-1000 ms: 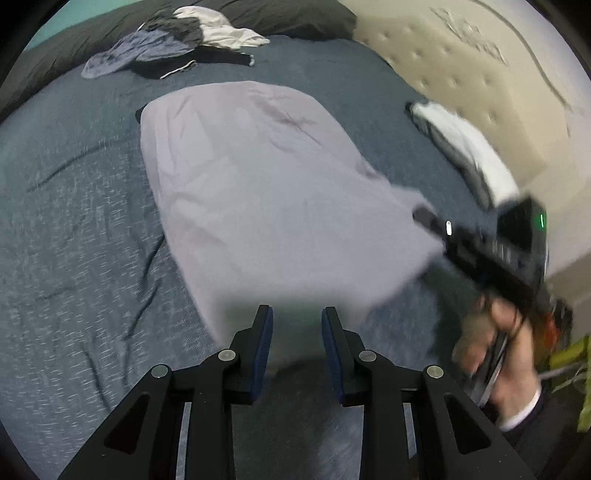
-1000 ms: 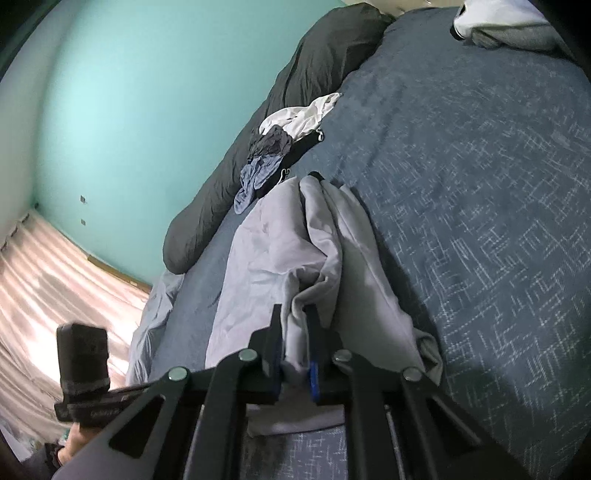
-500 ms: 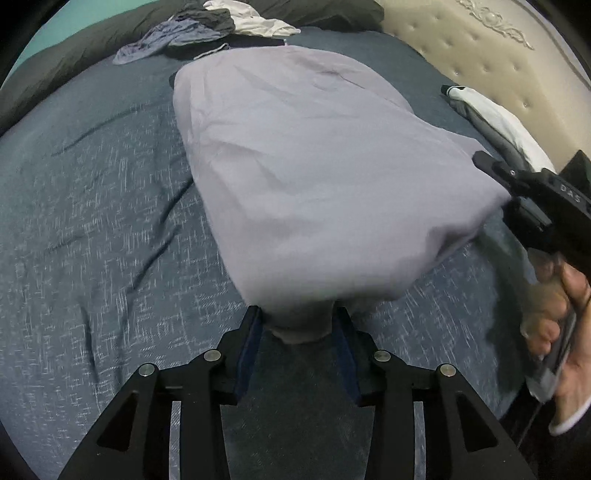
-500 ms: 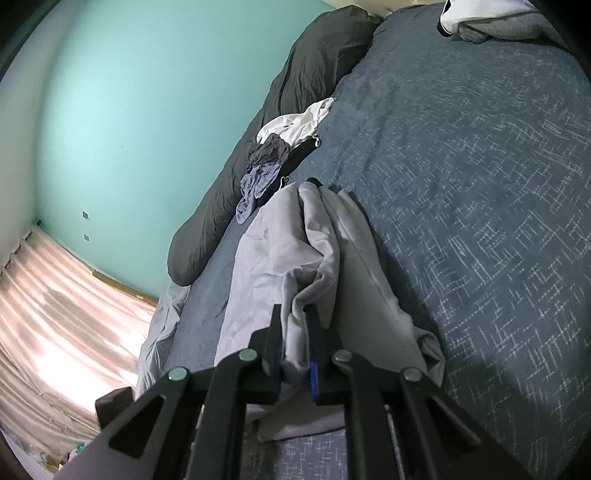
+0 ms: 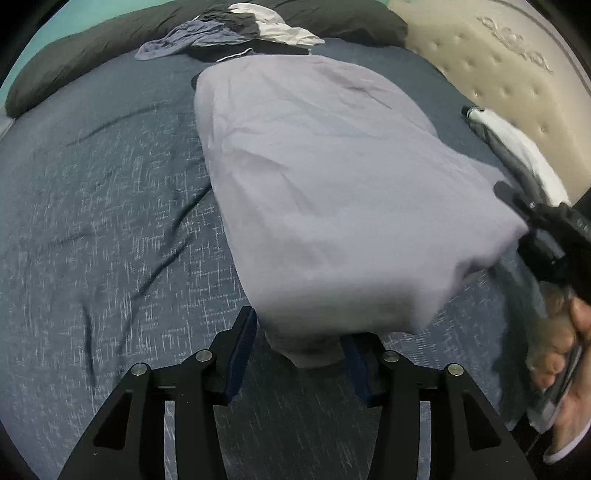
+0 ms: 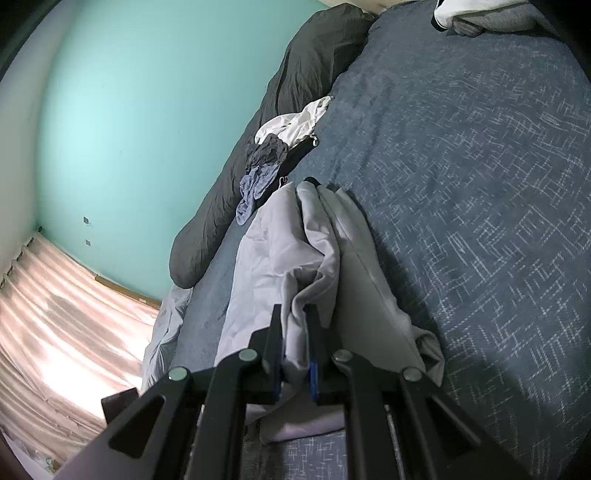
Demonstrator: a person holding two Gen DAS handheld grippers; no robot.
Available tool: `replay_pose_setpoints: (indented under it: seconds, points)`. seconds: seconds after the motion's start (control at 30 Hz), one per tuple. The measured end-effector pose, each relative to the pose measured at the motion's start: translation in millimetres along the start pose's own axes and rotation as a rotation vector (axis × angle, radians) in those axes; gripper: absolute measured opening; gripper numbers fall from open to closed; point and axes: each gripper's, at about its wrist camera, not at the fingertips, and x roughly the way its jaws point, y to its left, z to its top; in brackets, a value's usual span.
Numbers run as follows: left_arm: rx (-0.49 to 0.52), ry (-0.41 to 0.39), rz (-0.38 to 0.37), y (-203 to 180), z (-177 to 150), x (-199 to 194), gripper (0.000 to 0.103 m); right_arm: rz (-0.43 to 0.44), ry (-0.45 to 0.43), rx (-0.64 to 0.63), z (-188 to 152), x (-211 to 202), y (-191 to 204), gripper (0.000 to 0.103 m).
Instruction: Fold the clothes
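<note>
A bedroom with a teal wall (image 6: 140, 110) and a dark blue bedspread (image 5: 92, 221).
A large pale lilac garment (image 5: 332, 192) lies on the bedspread. The right gripper (image 6: 295, 354) pinches one corner firmly. The left gripper (image 5: 299, 347) is opening its jaws, with the other corner loose between them. A small clothes heap (image 5: 236, 29) lies beyond.

Both wrist views look down closely, sharing the bedspread (image 5: 92, 184)
</note>
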Motion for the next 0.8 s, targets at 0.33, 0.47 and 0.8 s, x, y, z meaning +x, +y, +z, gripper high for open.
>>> replay_pose_setpoints:
  seconds: [0.33,0.47,0.8]
  points:
    - [0.044,0.005,0.060,12,-6,-9,0.030,-0.019,0.016,-0.026,-5,4,8,0.009]
    - [0.076,0.024,0.060,9,-9,-9,0.030,-0.038,0.007,-0.015,-7,2,7,0.009]
    - [0.091,0.072,0.035,19,-18,-28,0.031,-0.105,0.030,0.024,-8,6,-10,0.009]
